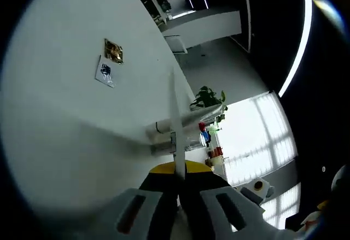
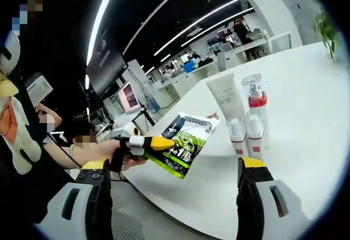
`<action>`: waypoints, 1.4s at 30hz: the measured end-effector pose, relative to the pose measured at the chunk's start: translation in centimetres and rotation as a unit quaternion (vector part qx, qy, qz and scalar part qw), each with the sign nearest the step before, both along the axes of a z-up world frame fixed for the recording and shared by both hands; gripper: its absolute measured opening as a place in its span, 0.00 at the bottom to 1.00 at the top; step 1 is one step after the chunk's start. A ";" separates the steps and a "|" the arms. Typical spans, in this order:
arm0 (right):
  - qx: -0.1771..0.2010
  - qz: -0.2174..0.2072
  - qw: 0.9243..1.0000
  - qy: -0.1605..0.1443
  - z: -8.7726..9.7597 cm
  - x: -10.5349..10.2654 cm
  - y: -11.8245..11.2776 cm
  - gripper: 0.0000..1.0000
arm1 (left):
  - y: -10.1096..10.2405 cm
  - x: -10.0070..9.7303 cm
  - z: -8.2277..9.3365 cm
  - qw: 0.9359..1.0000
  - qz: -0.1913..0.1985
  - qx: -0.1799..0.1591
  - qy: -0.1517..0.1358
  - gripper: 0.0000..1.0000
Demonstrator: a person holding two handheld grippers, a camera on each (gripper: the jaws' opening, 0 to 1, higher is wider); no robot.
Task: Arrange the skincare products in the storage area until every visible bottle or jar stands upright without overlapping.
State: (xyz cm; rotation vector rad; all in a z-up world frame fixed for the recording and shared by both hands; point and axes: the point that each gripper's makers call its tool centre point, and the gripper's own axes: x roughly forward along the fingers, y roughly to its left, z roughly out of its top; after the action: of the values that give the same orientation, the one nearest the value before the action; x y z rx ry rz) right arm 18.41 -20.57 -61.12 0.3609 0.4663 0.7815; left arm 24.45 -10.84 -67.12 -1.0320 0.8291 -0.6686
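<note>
White table (image 2: pixel 306 141), upright pump bottle (image 2: pixel 255 111)

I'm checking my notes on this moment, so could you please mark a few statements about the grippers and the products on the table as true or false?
1. The left gripper is shut on the green packet. True.
2. The right gripper is clamped on the white tube. False: its jaws stand wide apart with nothing between them.
3. The white tube stands upright on the white table. True.
4. The clear-capped pump bottle lies on its side. False: it stands upright beside the tube.
5. The packet rests flat on the table. False: it is held up at the table's edge.
</note>
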 end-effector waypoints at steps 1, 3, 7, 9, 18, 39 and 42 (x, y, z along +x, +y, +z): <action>-0.001 -0.001 1.000 0.000 0.0 0.0 -0.1 0.98 | -0.1 0.0 -0.1 1.000 -0.001 0.001 0.001 0.00; -0.013 -0.007 1.000 -0.001 -0.3 0.1 -0.4 1.00 | -0.2 0.4 -0.9 1.000 -0.004 0.009 0.006 0.00; -0.019 -0.019 1.000 0.002 -0.6 0.1 -1.0 1.00 | -0.8 0.5 -1.9 1.000 -0.002 0.023 0.014 0.00; -0.024 -0.029 0.999 0.003 -0.8 0.2 -1.4 1.00 | -1.0 0.8 -2.6 0.999 0.007 0.024 0.023 0.00; -0.031 -0.054 0.998 0.013 -1.6 0.0 -2.6 1.00 | -2.1 1.5 -3.9 0.999 0.042 0.012 0.031 0.00; -0.041 -0.052 0.997 0.027 -2.4 0.0 -2.6 1.00 | -2.1 3.1 -8.3 0.997 0.045 0.060 0.036 0.00; -0.041 -0.051 0.997 0.028 -2.4 0.0 -2.6 1.00 | -1.7 2.6 -9.4 0.994 0.023 0.103 0.024 0.05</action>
State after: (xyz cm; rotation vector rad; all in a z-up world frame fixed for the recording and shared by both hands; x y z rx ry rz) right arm 18.42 -23.13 -63.56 0.3290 0.5271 0.6522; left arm 27.09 -12.57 -76.49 -0.8790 0.8936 -0.5096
